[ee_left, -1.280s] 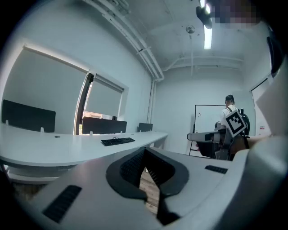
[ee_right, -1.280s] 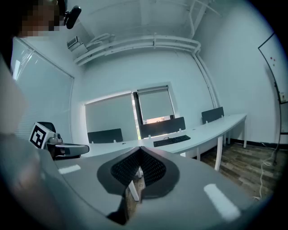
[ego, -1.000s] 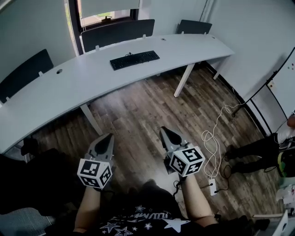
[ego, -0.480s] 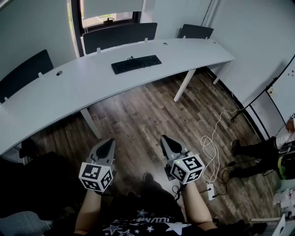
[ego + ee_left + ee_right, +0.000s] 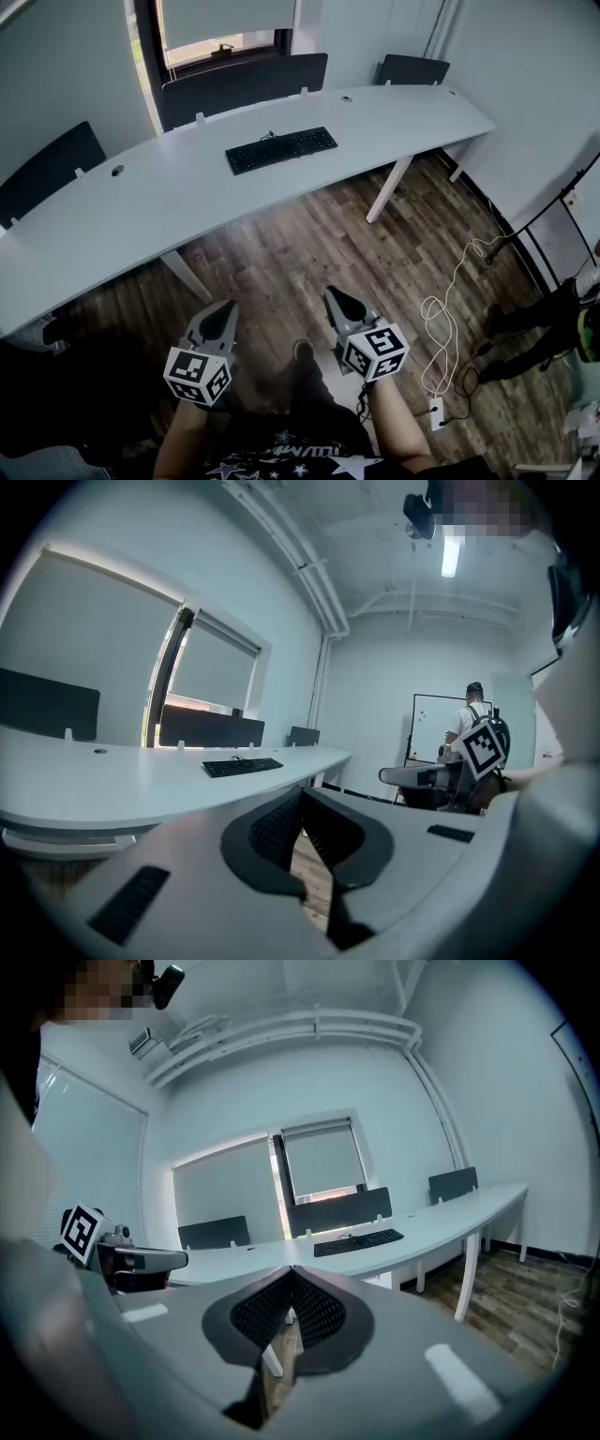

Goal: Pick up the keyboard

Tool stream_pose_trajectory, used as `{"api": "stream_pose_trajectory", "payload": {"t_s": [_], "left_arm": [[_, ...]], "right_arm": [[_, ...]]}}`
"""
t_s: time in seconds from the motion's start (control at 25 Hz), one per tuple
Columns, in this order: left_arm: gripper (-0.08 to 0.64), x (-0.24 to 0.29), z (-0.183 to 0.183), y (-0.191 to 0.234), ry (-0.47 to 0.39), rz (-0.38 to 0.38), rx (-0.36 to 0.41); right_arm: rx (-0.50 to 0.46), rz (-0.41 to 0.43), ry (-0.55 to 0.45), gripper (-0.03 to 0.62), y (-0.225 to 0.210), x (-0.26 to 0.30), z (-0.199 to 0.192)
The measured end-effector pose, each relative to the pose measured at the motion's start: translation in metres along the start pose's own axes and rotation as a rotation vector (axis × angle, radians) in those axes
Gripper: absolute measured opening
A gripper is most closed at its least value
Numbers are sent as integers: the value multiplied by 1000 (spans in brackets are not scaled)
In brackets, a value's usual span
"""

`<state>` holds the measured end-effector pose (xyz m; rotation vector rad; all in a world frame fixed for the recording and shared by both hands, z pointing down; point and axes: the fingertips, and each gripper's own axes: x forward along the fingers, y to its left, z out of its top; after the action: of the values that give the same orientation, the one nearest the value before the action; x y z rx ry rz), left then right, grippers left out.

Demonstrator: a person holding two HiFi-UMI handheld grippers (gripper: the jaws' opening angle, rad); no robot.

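Head view: the keyboard (image 5: 281,150) is lying flat on the long curved white desk (image 5: 141,206), around the middle of its length and nearer the far edge than the near one. Its long axis is running along the desk's length, with the right end angling slightly toward the far edge. A thin cable is leaving its back edge. Dark chair backs (image 5: 244,80) are standing just behind the far edge, under a window (image 5: 220,42).

The left gripper (image 5: 225,307) and right gripper (image 5: 334,293) are hovering side by side over the wooden floor (image 5: 309,244), well apart from the desk, both pointing toward it. In the left gripper view the jaws are pressing together with nothing between them, and the keyboard (image 5: 243,766) is showing beyond them on the desk. In the right gripper view the right gripper (image 5: 292,1271) is likewise keeping its jaws closed and empty.
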<state>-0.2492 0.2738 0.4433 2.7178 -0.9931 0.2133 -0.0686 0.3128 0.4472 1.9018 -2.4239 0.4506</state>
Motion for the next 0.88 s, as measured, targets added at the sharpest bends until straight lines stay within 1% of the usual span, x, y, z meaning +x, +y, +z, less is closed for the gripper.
{"api": "stream_pose_trajectory", "payload": {"t_s": [0.12,0.28,0.4,0.52,0.72,0.8,0.88], "left_arm": [[9,44,11,12,14,23,17],[9,105,26,25,39,57,18],[9,146,32,27,57,73,21],[9,180,35,26,75,84,17],[9,219,46,30,79,125,31],[9,230,50,33,76,140,27],[9,236,50,36,87,149,14]], "right_arm": [[23,8,-3,3,-41,34,12],[44,28,5,3,-92,72,31],[54,44,16,3,-128,94,41],[64,40,36,5,-164,112,45],[31,75,82,45,-199,139,49],[34,90,95,81,-207,149,49],[56,104,105,125,-210,158,49]]}}
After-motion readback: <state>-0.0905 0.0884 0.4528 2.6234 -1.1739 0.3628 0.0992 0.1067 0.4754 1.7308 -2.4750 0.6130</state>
